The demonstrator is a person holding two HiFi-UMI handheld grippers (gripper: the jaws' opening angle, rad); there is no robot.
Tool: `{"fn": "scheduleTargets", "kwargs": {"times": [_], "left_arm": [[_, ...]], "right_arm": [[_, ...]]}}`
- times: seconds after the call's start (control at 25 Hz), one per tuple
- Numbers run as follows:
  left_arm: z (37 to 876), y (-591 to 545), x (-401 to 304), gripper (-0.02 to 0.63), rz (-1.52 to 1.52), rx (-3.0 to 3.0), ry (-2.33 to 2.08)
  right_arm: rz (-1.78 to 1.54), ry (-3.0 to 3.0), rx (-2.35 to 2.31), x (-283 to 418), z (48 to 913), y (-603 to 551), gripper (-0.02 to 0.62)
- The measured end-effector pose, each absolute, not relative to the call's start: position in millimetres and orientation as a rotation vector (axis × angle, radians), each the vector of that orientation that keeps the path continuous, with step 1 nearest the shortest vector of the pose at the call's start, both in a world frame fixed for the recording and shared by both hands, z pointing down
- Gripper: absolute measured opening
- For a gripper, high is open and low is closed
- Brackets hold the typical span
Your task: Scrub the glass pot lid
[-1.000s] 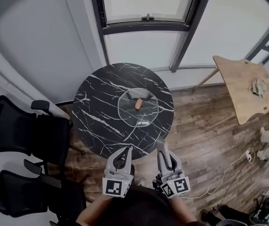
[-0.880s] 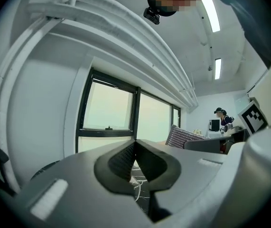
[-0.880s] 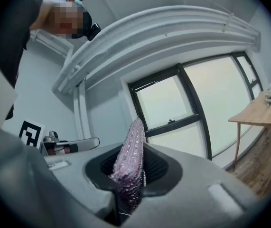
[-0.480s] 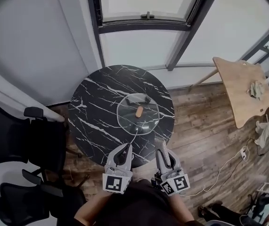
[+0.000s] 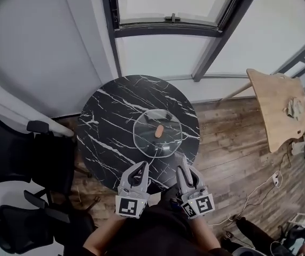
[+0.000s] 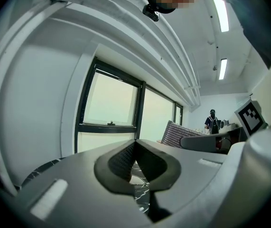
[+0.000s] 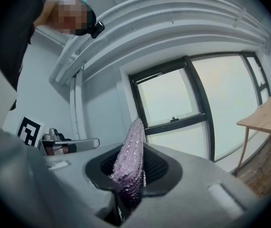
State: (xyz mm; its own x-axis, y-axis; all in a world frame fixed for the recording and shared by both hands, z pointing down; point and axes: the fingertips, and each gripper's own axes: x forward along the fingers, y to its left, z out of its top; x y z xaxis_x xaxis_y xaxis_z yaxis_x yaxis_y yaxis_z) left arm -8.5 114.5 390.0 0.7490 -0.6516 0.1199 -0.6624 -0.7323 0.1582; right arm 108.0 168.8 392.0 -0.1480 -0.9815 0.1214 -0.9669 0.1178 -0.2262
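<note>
The glass pot lid point(image 5: 146, 136) lies flat on the round black marble table point(image 5: 107, 119), right of its middle, with a brown wooden knob point(image 5: 158, 132) on top. Both grippers hang at the table's near edge, short of the lid. My left gripper point(image 5: 141, 167) is shut with nothing between its pads point(image 6: 124, 160). My right gripper point(image 5: 180, 169) is shut on a purple glittery scrubbing cloth point(image 7: 129, 161), which sticks up out of the jaws. The lid does not show in either gripper view.
Two black office chairs point(image 5: 18, 153) stand left of the table. A light wooden table point(image 5: 280, 111) stands at the right on the wood floor, with cables point(image 5: 259, 191) lying near it. A window wall lies behind. A person point(image 6: 212, 120) stands far off.
The head view has shifted a little and the table sits slightly nearer. Both grippers stay close to my body at the near edge. The lid has not moved.
</note>
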Motion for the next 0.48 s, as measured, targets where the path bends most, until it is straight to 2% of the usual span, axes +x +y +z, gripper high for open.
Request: {"fn": "scheduleTargets", "kwargs": {"times": [0.48], "left_arm": [[407.7,84.9,52.1,0.002,0.060,2.675,-1.199]], "right_arm": [[-0.425,2.520,-1.763,177.0,413.7,101.2,0.074]]}}
